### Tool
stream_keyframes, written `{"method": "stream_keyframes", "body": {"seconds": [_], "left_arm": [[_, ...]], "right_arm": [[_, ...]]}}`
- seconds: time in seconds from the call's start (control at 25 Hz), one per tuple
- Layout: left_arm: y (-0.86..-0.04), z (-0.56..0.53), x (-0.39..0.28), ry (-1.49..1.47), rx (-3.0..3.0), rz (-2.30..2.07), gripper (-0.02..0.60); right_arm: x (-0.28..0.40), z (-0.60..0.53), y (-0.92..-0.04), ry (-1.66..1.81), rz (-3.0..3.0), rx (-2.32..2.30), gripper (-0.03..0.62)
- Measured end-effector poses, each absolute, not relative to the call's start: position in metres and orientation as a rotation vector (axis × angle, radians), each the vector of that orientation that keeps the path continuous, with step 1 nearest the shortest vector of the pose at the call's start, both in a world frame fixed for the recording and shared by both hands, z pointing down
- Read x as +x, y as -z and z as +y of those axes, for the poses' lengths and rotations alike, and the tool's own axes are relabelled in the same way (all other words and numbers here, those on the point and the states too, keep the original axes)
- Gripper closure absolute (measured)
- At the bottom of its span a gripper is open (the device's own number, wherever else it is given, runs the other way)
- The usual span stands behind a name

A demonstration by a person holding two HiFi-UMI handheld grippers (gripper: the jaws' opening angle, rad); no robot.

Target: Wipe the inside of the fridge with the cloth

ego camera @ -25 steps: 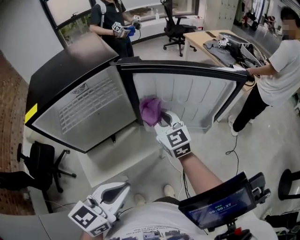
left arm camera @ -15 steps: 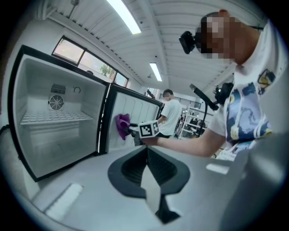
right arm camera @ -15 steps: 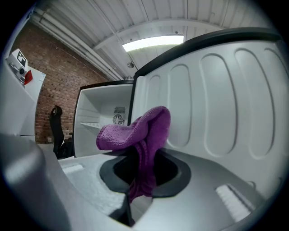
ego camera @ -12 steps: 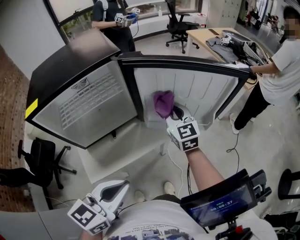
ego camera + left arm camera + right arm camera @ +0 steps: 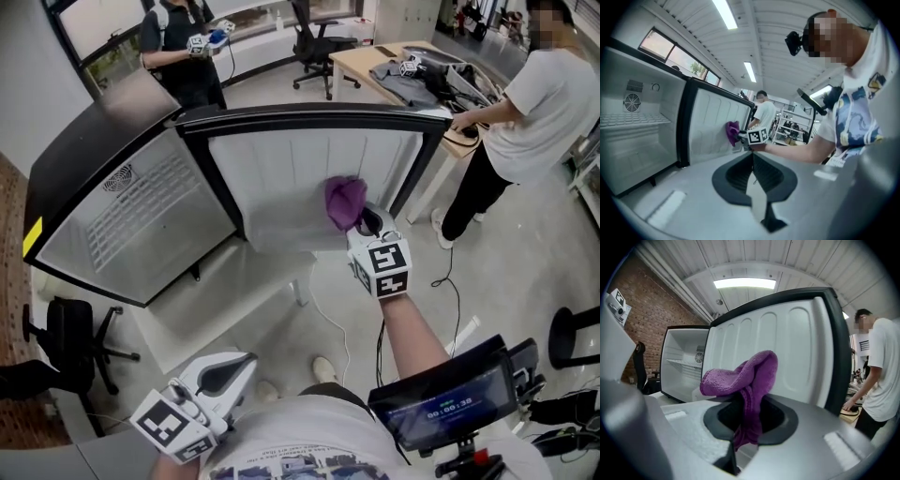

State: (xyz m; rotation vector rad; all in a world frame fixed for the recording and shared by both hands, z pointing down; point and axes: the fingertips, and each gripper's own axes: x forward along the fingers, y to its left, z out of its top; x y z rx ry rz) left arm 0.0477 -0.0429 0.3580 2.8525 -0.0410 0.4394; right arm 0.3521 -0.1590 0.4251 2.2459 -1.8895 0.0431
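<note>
While my right tongs (image 5: 366,223) are clamped shut on it, the purple cloth (image 5: 345,202) sits bunched at their tips, with one fold flopped over to the side and a tail hanging down between the jaws in the right gripper view (image 5: 740,380). It is held up at the white ribbed inner panel of the fridge door (image 5: 300,173), near that panel's lower edge and toward its free, right-hand side. I cannot tell whether the cloth is actually touching the panel. The door stands swung wide open, its black frame running along the top and down the right side.

To the left of the door is the fridge cabinet (image 5: 112,131), black outside and pale inside, with a wire shelf and a round fan grille (image 5: 120,178) on its back wall.

My left tongs (image 5: 232,367) are held low by my body, well apart from the fridge. Their jaws are pressed together with nothing in them (image 5: 753,185).

A white cable (image 5: 330,323) trails across the floor below the door. One person in a white T-shirt (image 5: 530,112) stands beyond the door's right edge, with a hand on a wooden table (image 5: 370,58). Another person in a dark top (image 5: 178,52) stands behind the fridge. A small screen (image 5: 448,401) is mounted at my chest.
</note>
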Motion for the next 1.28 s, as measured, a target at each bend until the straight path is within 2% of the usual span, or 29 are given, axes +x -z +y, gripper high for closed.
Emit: {"method": "stream_keyframes", "body": {"seconds": [0.2,0.4,1.0,1.28], "left_arm": [[-0.360,-0.032,0.063,-0.450,2.854,0.030,0.577],[-0.358,-0.029,0.068,-0.445,2.856,0.045,0.577],[-0.359,-0.052,0.023,-0.437,2.825,-0.225,0.577],[-0.360,-0.064,0.003,-0.440,2.788,-0.359,0.577]], "right_arm": [[0.393,-0.121,-0.432,-0.082,-1.773,2.329,0.528],[0.398,-0.110,-0.430,-0.082,-1.764,2.342,0.528],[0.237,-0.229,-0.452,-0.041,-2.182,1.922,0.528],[0.216,-0.259,-0.466,-0.042,-2.208,1.830,0.527]]}}
